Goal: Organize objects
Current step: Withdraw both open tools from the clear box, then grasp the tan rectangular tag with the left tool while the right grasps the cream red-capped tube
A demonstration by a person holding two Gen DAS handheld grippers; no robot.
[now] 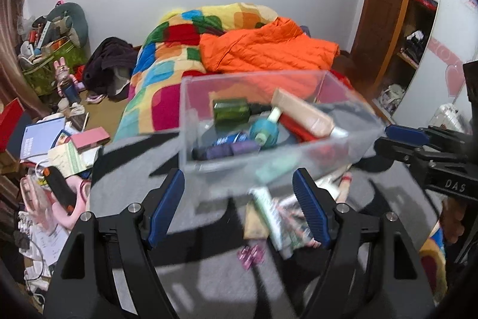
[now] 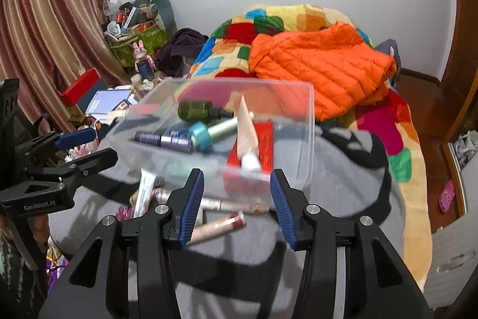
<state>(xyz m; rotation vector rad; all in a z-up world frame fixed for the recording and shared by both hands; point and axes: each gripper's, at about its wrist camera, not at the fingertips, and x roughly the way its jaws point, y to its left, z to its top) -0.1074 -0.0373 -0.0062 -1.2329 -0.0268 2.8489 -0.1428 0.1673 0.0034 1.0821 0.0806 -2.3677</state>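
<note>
Closest to my left claw (image 1: 239,208), between its two blue ribbed pads spread wide with nothing in them, lies a blurred heap of loose cosmetics on the grey and black striped cloth (image 1: 125,163): a white and green tube (image 1: 270,214) pointing toward me, a flat tan sachet (image 1: 254,221) to its left, and a small pink hair clip (image 1: 251,254) nearer still, low between the pads. Just ahead of the pads stands the clear rectangular plastic box (image 1: 191,121), resting on the same cloth. Inside it I see a dark green glass bottle (image 1: 231,109) lying toward the far left, a teal-capped bottle (image 1: 264,132) in the middle, a purple tube (image 1: 227,150) along the near wall, a beige squeeze tube with a white cap (image 1: 304,112) slanting across the right, and a red flat carton (image 2: 264,145) under that tube. My right claw (image 2: 237,205) is also parted wide and empty, hovering at the box's near right corner; below its pads lie a beige lip-gloss tube with a dark red end (image 2: 216,227) and a slim pale tube (image 2: 236,205), both on the cloth. Beyond the box sprawl an orange quilted jacket (image 1: 266,47) and a patchwork blanket of bright colours (image 1: 167,62). Far to my left is a cluttered floor with a blue booklet (image 1: 41,136).
</note>
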